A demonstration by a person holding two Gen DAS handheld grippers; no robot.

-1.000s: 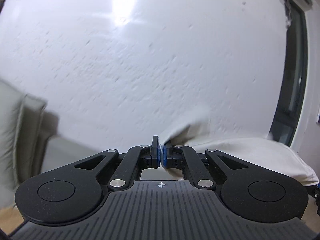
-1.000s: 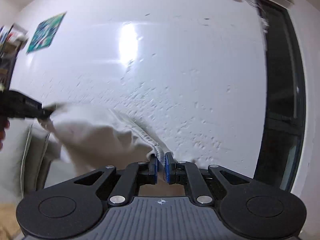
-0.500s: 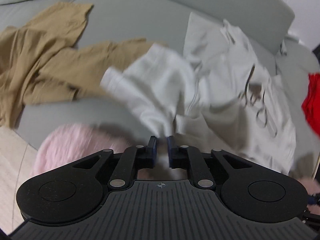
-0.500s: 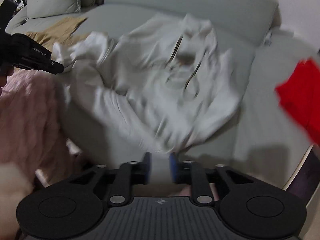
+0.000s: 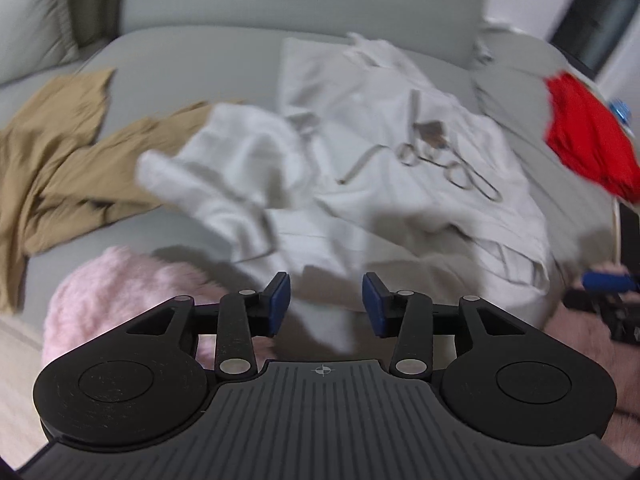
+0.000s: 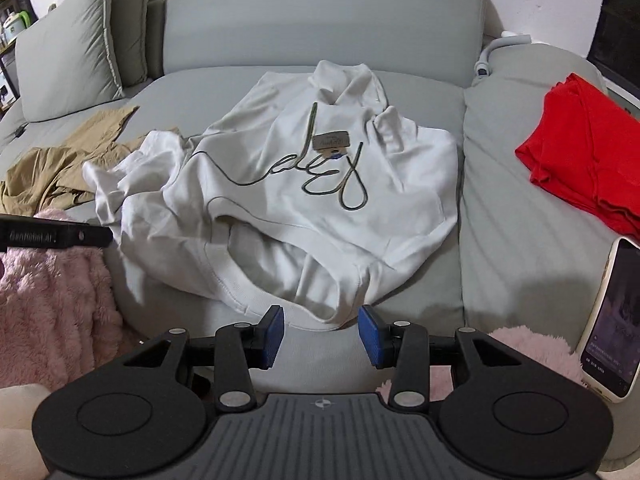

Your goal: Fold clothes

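Observation:
A white sweatshirt (image 6: 320, 208) with dark script lettering lies crumpled, front up, on the grey sofa (image 6: 320, 20). Its hem faces me and one sleeve is bunched at the left. My right gripper (image 6: 322, 334) is open just short of the hem, and its pads touch no cloth. In the blurred left wrist view the sweatshirt (image 5: 400, 200) spreads ahead. My left gripper (image 5: 326, 306) has its jaws opening, with a loose flap of white cloth hanging between them and neither pad pressing it. The left gripper (image 6: 56, 236) also shows at the left edge of the right wrist view.
A tan garment (image 6: 60, 160) lies left of the sweatshirt and a folded red garment (image 6: 580, 168) on the right seat. A pink fluffy blanket (image 6: 52, 300) covers the near left edge. A phone (image 6: 612, 320) leans at the right. Grey cushions (image 6: 68, 52) stand at the back left.
Both grippers held the sweatshirt up against the wall, shut on it. They have dropped to the sofa and tipped down; the garment now lies there and both jaws have opened off it.

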